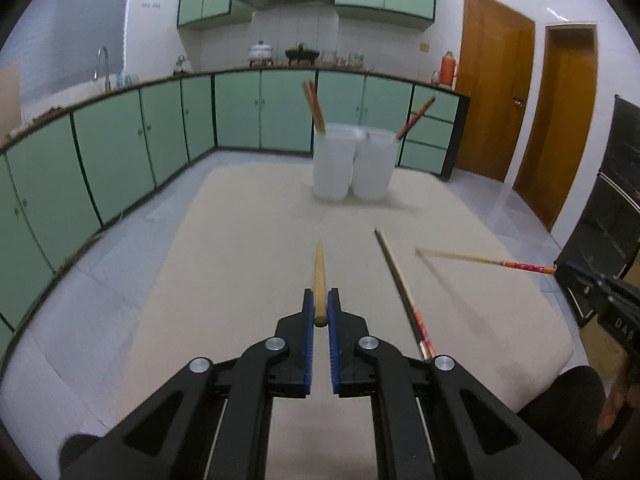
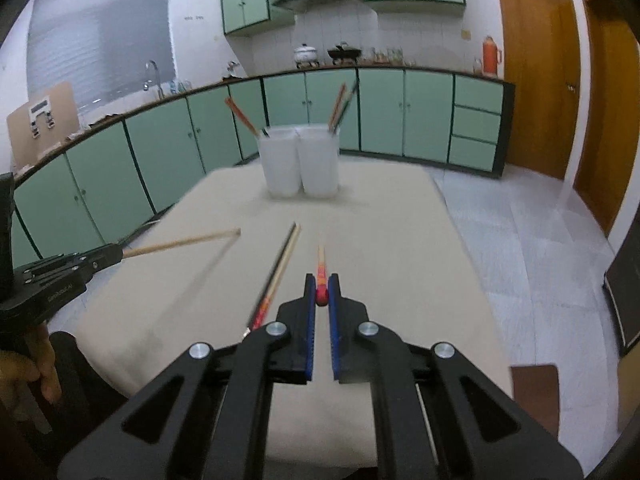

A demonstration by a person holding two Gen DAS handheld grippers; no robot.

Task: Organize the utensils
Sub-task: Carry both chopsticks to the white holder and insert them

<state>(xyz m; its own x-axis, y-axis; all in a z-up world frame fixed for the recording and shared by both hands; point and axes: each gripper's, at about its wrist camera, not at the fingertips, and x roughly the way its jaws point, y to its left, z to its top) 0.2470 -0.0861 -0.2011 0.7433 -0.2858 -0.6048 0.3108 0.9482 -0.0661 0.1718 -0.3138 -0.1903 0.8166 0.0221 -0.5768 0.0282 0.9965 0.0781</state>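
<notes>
A beige cloth-covered tabletop (image 1: 240,240) stands in a kitchen with green cabinets. At its far end stand 2 translucent white plastic cups, touching side by side, each already holding upright chopsticks: the left cup (image 1: 334,164) and the right cup (image 1: 374,166).

The left hand-held gripper (image 1: 319,312) is pinched on the butt end of a plain pale wooden chopstick (image 1: 319,276). Its long axis runs straight forward from the fingers, tip aimed toward the cups and lifted off the cloth.

The right hand-held gripper (image 2: 321,294) is likewise clamped on the butt of a wooden chopstick with a red patterned handle (image 2: 321,268), also pointing forward at the cups.

Between the 2 grippers, a remaining pair of chopsticks, 1 dark and 1 pale with red handles (image 1: 400,280), lies flat on the cloth, its length running toward the cups.

Both cups sit well ahead of both grippers. Neither arm looks clearly nearer. Each held chopstick would probably need tipping upright over a cup rim before release.
</notes>
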